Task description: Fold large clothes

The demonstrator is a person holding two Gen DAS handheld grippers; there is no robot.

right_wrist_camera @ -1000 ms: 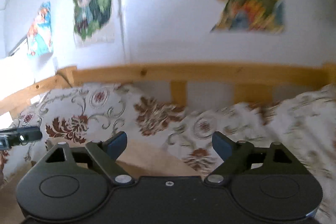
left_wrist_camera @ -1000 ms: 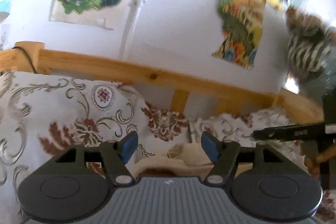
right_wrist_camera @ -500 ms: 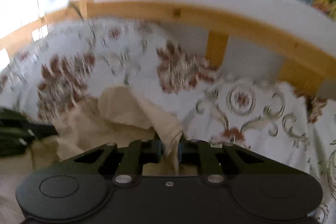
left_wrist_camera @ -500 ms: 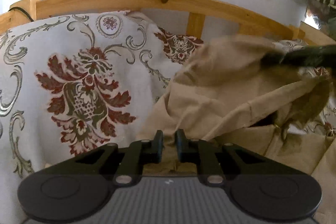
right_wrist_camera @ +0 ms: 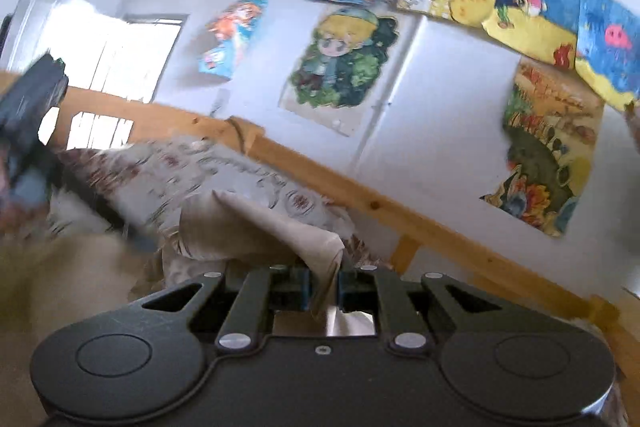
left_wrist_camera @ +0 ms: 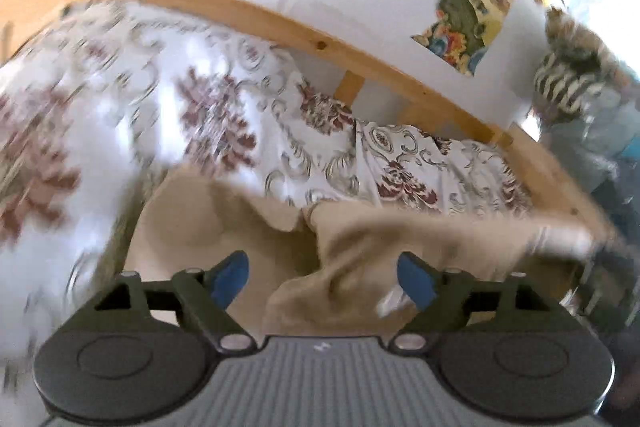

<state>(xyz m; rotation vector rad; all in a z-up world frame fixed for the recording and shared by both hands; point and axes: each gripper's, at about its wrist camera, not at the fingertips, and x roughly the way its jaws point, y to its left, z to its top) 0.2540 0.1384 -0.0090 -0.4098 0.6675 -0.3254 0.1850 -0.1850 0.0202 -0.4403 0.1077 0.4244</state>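
One corner let go, one corner pinched: the fold could slump.

The left gripper [left_wrist_camera: 322,277] is opening, its blue pads clear of the beige cotton garment [left_wrist_camera: 360,247] rumpled on the floral bedspread [left_wrist_camera: 224,107]; the right gripper [right_wrist_camera: 323,285] pinches a corner of that garment [right_wrist_camera: 280,227]. A one-sided pull may drag or skew it, though blur hides the edges.
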